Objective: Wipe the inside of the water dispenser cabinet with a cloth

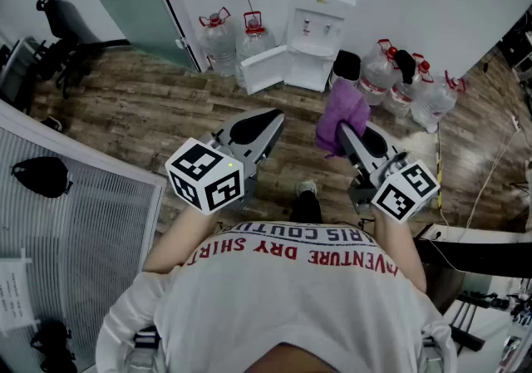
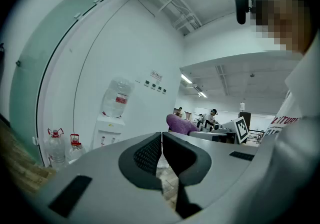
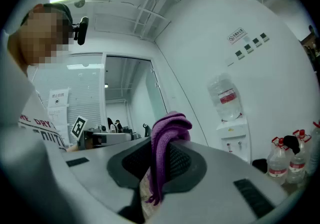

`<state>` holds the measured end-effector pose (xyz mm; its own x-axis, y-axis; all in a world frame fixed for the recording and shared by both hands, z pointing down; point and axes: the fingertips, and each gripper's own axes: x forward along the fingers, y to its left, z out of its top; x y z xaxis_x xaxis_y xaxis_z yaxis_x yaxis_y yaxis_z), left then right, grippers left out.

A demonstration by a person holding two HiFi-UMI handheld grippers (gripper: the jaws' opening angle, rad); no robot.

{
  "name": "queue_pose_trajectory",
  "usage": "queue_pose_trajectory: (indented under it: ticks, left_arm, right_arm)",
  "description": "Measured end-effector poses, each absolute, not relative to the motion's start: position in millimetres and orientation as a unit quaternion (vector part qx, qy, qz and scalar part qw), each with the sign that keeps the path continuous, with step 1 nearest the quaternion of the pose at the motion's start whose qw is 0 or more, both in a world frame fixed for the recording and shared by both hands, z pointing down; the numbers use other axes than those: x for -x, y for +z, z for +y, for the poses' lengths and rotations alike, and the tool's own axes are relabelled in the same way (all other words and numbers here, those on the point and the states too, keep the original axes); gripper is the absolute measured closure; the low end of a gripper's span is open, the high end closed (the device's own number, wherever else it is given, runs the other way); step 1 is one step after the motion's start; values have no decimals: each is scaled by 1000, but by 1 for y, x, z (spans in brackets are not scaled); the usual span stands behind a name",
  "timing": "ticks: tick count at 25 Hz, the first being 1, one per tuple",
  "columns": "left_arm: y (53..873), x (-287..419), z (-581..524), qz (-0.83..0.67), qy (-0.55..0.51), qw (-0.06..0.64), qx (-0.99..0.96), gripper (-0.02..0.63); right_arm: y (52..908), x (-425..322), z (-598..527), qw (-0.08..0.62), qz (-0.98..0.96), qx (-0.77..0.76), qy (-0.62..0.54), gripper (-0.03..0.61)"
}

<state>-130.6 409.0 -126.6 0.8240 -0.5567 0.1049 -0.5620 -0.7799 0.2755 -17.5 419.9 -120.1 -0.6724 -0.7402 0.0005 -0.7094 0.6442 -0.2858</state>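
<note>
Person's white lettered shirt (image 1: 291, 288) fills the foreground. Right tool (image 1: 342, 134) clamps a purple cloth (image 1: 342, 110); left tool (image 1: 268, 129) is narrowed to a slit, empty. Both are well apart from the water dispenser (image 1: 320, 18), whose cabinet door (image 1: 264, 71) hangs open.

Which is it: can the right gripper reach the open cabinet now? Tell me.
Probably not yet: the right gripper, shut on the cloth, is some floor short of the cabinet, though its door stands open.
</note>
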Motion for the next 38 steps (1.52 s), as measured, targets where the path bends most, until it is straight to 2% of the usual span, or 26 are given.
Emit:
queue_pose_trajectory:
  ticks: [13, 22, 38]
  left_arm:
    - [-125, 140, 408, -292, 3, 142, -946, 586]
    - [-110, 108, 369, -280, 9, 149, -948, 584]
    - [-71, 1, 169, -326, 48, 211, -920, 584]
  right_arm:
    - [-120, 10, 421, 71, 893, 426, -129, 517]
    - [-105, -28, 382, 74, 883, 442, -137, 517]
    - [-65, -116, 186, 39, 895, 387, -217, 517]
